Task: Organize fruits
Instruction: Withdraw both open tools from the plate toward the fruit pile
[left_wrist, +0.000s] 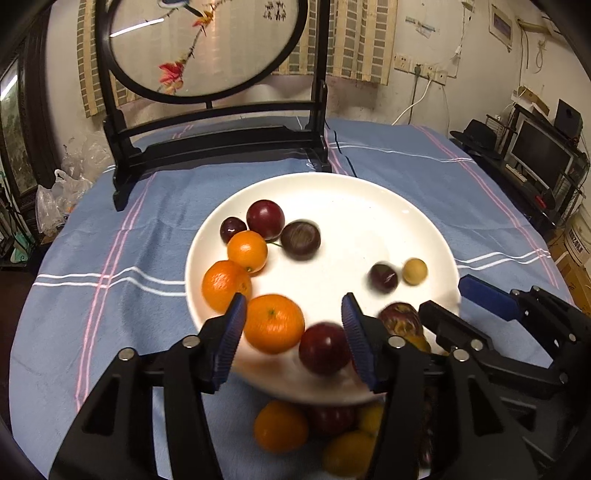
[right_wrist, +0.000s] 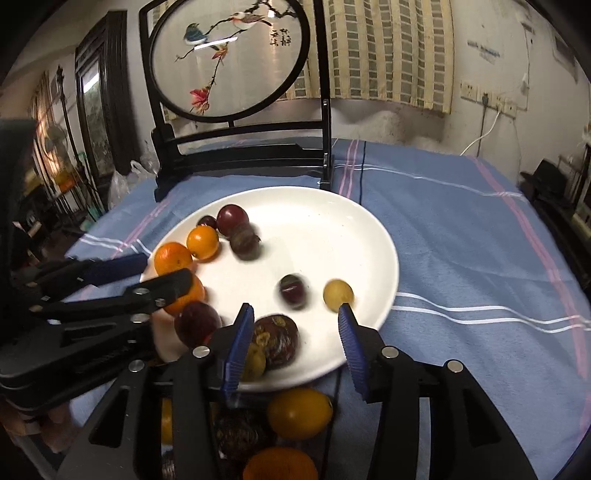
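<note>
White plate (left_wrist: 332, 192) sits on the blue striped cloth over the table (left_wrist: 424, 177), fruit scattered across it, several blurred as if rolling. Left tool (left_wrist: 293, 328) is spread wide, gripping nothing, fingers either side of a tangerine (left_wrist: 273, 323) and a dark red plum (left_wrist: 324, 349) at the plate's near rim. Right tool (right_wrist: 295, 325) is likewise released and empty, hovering over a wrinkled passion fruit (right_wrist: 279, 341) at the near edge. Step looks like sorting by kind on the plate: oranges and plums already cluster on the left side. Next move probably calls for closing on one loose fruit, likely the plum or the passion fruit, and carrying it to its group; round fruit may roll, so a centred grip is needed. Count on plate, roughly: three tangerines, about five dark plums or cherries, one small yellow fruit (left_wrist: 414, 271), one passion fruit, one yellowish piece beside it. More fruit lies below the plate's near rim, partly hidden, count unclear. Framed bird screen (left_wrist: 207, 48) stands behind.
</note>
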